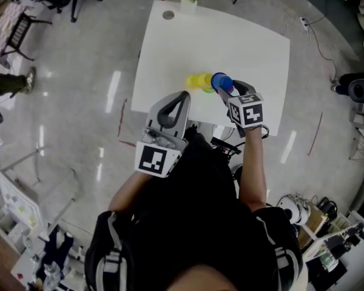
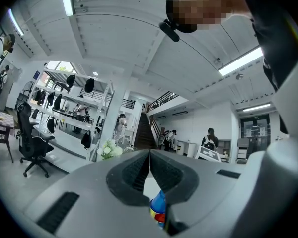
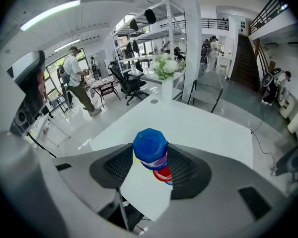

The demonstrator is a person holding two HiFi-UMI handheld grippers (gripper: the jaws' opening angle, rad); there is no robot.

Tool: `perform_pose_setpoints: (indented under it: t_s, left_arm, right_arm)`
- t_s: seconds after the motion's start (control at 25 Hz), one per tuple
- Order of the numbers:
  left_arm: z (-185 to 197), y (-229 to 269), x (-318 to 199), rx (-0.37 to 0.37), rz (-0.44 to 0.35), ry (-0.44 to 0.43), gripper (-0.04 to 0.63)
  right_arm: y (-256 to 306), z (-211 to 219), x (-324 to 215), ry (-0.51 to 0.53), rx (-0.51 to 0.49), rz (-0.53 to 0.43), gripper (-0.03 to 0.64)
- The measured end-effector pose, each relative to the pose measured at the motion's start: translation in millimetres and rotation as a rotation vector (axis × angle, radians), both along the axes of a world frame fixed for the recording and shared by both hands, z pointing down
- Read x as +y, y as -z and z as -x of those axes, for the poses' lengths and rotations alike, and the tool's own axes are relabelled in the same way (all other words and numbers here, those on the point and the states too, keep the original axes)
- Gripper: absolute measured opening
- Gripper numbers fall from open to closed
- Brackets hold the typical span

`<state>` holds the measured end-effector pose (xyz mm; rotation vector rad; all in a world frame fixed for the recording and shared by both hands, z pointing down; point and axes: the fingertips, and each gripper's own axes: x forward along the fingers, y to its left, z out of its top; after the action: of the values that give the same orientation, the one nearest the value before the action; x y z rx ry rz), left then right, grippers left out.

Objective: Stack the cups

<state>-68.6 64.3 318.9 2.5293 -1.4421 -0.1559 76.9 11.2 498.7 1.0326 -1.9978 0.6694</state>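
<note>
Cups for stacking, seen from the head and both gripper views. The right gripper (image 3: pixel 150 157) was clamped on a nested stack of cups, its pads pressed on opposite walls. A blue cup (image 3: pixel 150 144) lay outermost with its closed base toward the camera. A purple cup (image 3: pixel 162 160) and a red cup (image 3: pixel 162 174) showed beneath its rim. From the head view, this stack sat over the near part of the white table (image 1: pixel 249 47), just beside a yellow cup (image 1: pixel 196 81). We could not tell whether it rested on the tabletop or hung just above it. The left gripper (image 2: pixel 150 153) was held back from the table with its jaws pressed together on nothing.

We judged the cups to be light, thin-walled plastic. They looked stiff enough to keep their shape, yet likely to flex under a hard squeeze. Their walls appeared smooth and tapered, so a loose grip could let the stack slide out toward the narrow end. We considered the best hold to be across the side wall, about midway down, where the nested layers back one another.

We could read no brand, label or print on any cup. The marker cube (image 1: pixel 250 113) on the right gripper bore only black-and-white squares, not letters.
</note>
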Motion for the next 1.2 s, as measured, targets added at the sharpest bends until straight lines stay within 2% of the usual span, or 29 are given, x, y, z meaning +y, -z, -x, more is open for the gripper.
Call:
perform_pose_setpoints:
  t_s: [1.2]
  left_arm:
    - [13.0, -4.2, -7.6, 0.008, 0.016, 0.015, 0.022]
  right_arm:
    - [3.0, 7.6, -9.1, 0.000, -0.001, -0.021, 0.256]
